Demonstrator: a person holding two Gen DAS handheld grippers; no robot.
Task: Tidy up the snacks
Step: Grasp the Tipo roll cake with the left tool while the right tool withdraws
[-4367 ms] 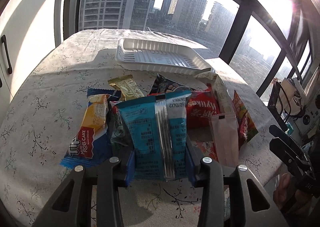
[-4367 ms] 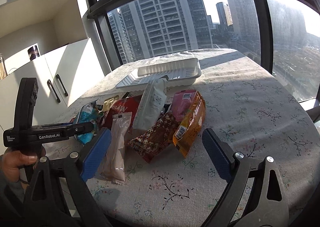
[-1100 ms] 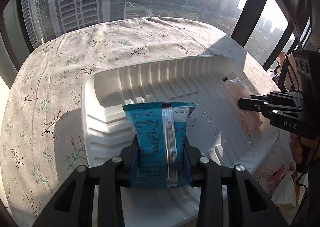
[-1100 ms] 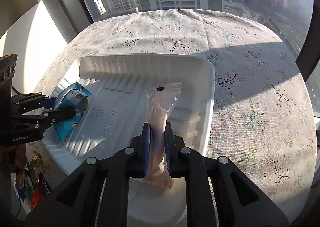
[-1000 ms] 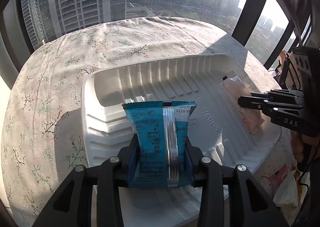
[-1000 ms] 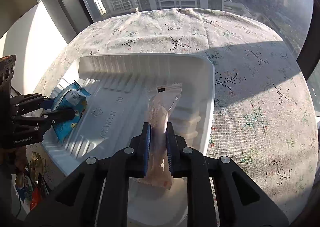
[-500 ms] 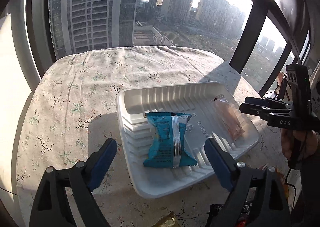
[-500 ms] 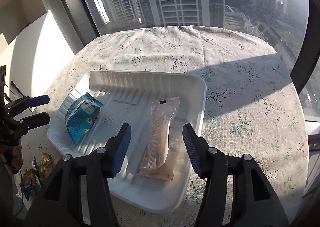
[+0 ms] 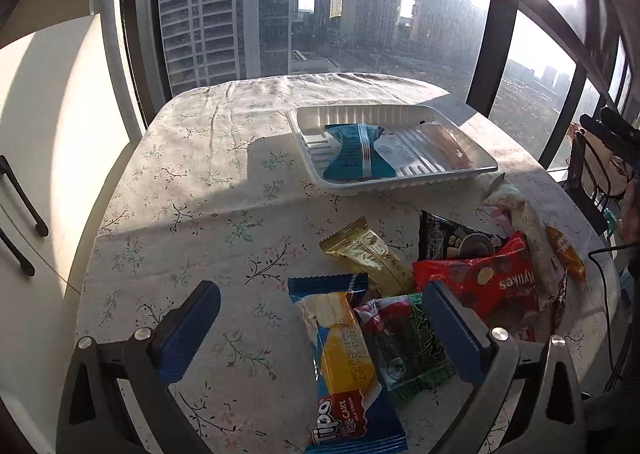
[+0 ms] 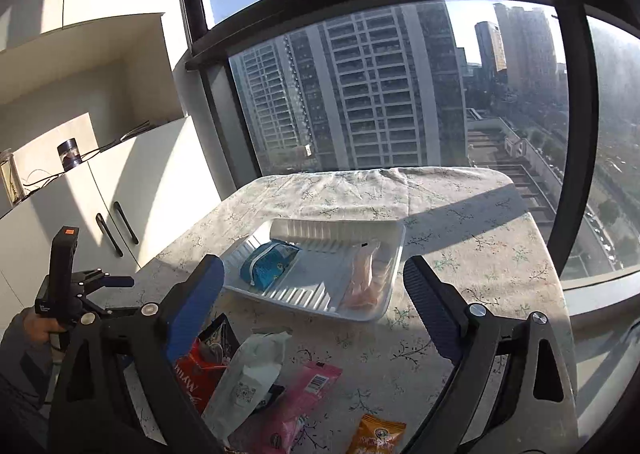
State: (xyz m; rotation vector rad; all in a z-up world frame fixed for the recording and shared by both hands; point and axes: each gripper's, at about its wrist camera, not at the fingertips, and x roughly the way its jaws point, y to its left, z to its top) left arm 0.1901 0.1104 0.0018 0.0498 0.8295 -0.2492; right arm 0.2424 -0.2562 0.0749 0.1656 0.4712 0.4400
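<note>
The blue packet [image 9: 354, 152] and the clear packet [image 9: 446, 142] are now lying released in the tray [image 9: 486, 166]. Both the left gripper [image 9: 320, 334] and right gripper [image 10: 316, 302] are opening wide, empty, having pulled back toward the remaining snack pile [image 9: 460, 286].

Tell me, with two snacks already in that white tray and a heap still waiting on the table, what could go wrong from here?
1. The heap overlaps: the Tipo cake packet lies against the green packet, so the left gripper, its jaws opening with nothing gripped, might catch two at once.
2. The blue packet and the pale clear packet fill both sides of the white tray; later snacks may pile up and slide off.
</note>
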